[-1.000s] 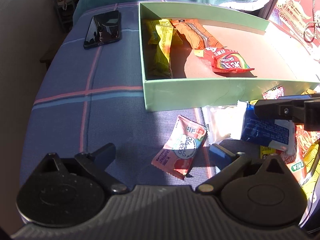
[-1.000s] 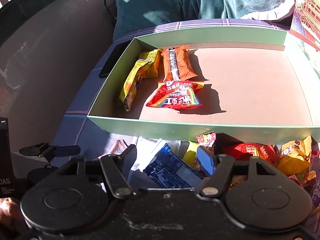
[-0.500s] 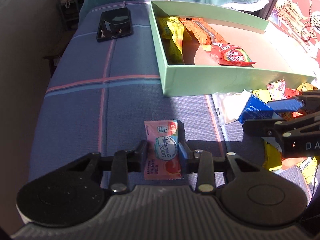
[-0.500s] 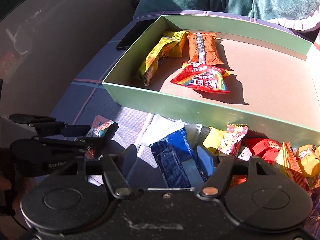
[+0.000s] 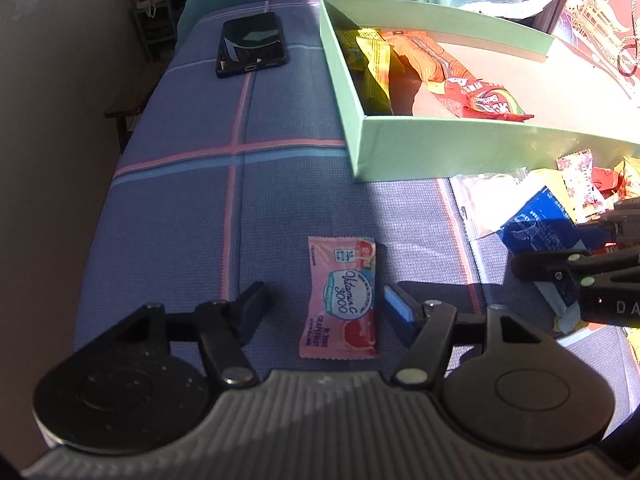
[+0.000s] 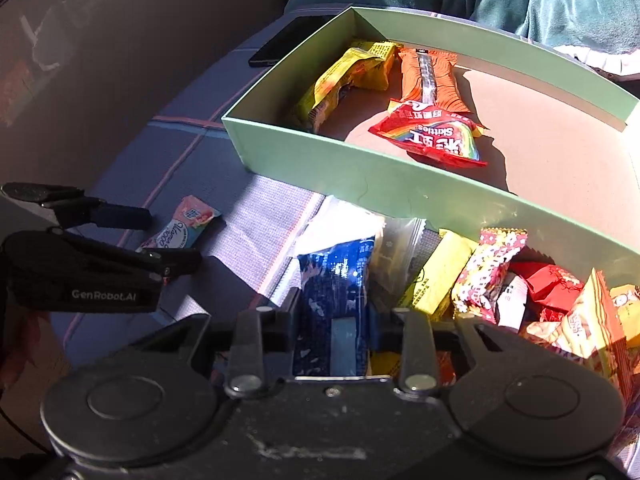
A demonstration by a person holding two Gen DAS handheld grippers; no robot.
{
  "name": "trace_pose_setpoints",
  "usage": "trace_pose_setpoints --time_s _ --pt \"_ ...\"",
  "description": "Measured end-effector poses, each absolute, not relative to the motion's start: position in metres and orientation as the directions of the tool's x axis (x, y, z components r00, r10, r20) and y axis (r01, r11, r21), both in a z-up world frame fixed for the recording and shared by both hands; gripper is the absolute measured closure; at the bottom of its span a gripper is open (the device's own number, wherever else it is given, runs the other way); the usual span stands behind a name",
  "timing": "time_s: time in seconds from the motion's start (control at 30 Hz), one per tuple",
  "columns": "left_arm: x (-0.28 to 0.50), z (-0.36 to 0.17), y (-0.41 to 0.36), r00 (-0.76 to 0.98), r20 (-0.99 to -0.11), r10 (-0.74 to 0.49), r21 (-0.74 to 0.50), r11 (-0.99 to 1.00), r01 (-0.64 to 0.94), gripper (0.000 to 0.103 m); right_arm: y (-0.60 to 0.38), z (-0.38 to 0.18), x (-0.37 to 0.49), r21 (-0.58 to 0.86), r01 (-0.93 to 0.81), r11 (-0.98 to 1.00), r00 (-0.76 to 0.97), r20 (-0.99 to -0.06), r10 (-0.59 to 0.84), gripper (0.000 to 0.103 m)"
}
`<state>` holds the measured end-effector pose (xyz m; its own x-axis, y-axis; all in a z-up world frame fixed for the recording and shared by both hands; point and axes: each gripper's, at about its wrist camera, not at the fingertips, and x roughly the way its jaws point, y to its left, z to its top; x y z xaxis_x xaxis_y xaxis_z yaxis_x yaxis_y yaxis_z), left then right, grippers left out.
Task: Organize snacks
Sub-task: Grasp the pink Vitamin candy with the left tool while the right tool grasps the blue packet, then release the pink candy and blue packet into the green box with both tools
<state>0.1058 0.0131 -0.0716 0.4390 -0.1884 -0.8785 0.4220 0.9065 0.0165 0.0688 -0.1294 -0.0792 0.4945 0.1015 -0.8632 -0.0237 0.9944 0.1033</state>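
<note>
Looking down my left tongs [image 5: 324,308], I see them spread wide with the pink vitamin sachet [image 5: 342,298] lying flat on the bench [image 5: 172,208] between the two tips, neither tip touching it. My right tongs [image 6: 334,328] are pressed in on the blue snack packet [image 6: 334,280], both tips against its sides, so I have it pinched near its lower end while its upper end rests on the clear plastic bag [image 6: 344,224] beneath.

Just to the right of the blue packet sits the loose pile: a yellow bar [image 6: 438,276], a red-and-white patterned wrapper [image 6: 486,268], a red packet [image 6: 548,286] and more wrappers that I cannot make out, all crowded against the near wall of the green box [image 6: 360,176].

Inside the box, toward its left end, a red Skittles bag [image 6: 434,138] lies nearest me, overlapping the end of an orange packet [image 6: 430,78]. A yellow packet [image 6: 348,78] lies just beside the orange one, near the left wall.

Beyond the box's left side, a black phone [image 5: 252,44] lies flat on the blue checked cloth, well apart from the snacks.
</note>
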Motion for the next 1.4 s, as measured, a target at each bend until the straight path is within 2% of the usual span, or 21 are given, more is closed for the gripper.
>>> trace_pose_setpoints --time_s 0.03,0.07,0.2,0.5,0.7,0.97,1.2,1.3,1.33,1.37,1.4 --pt "0.104 -0.07 0.012 0.444 -0.874 -0.197 0.015 0.903 0.429 0.069 -0.133 -0.077 0.068 0.125 -0.012 0.992 0.496 -0.861 0.114 0.072" --pt "0.104 -0.068 0.01 0.441 -0.875 -0.199 0.01 0.904 0.428 0.074 -0.135 -0.075 0.068 0.141 -0.005 0.99 0.498 -0.858 0.125 0.072" --pt "0.103 -0.065 0.013 0.431 -0.882 -0.191 -0.007 0.92 0.392 0.076 -0.144 -0.066 0.063 0.21 0.016 0.978 0.509 -0.843 0.173 0.072" --pt "0.102 -0.016 0.01 0.465 -0.839 -0.283 -0.082 0.911 0.405 0.076 -0.163 -0.036 0.066 0.315 0.036 0.948 0.579 -0.78 0.238 0.072" --pt "0.126 0.008 -0.027 0.513 -0.799 -0.314 -0.059 0.89 0.453 0.076 -0.191 -0.017 0.09 0.366 0.099 0.925 0.635 -0.739 0.225 0.072" --pt "0.178 0.001 -0.072 0.502 -0.808 -0.31 -0.054 0.886 0.46 0.076 -0.222 -0.007 0.143 0.41 0.169 0.896 0.66 -0.722 0.206 0.072" --pt "0.199 -0.022 -0.086 0.466 -0.833 -0.297 -0.057 0.885 0.462 0.076 -0.23 -0.025 0.181 0.436 0.2 0.877 0.645 -0.733 0.217 0.072" --pt "0.199 -0.029 -0.087 0.461 -0.842 -0.281 -0.041 0.885 0.465 0.073 -0.227 -0.031 0.194 0.445 0.197 0.874 0.636 -0.736 0.232 0.069" --pt "0.199 -0.03 -0.088 0.468 -0.84 -0.274 -0.031 0.886 0.463 0.066 -0.225 -0.033 0.198 0.451 0.195 0.871 0.635 -0.735 0.238 0.067" --pt "0.197 -0.03 -0.087 0.477 -0.838 -0.266 -0.019 0.887 0.461 0.051 -0.224 -0.035 0.202 0.459 0.193 0.867 0.635 -0.732 0.246 0.061" --pt "0.195 -0.029 -0.087 0.489 -0.834 -0.256 -0.007 0.891 0.454 0.039 -0.224 -0.035 0.203 0.466 0.194 0.863 0.636 -0.729 0.251 0.041"
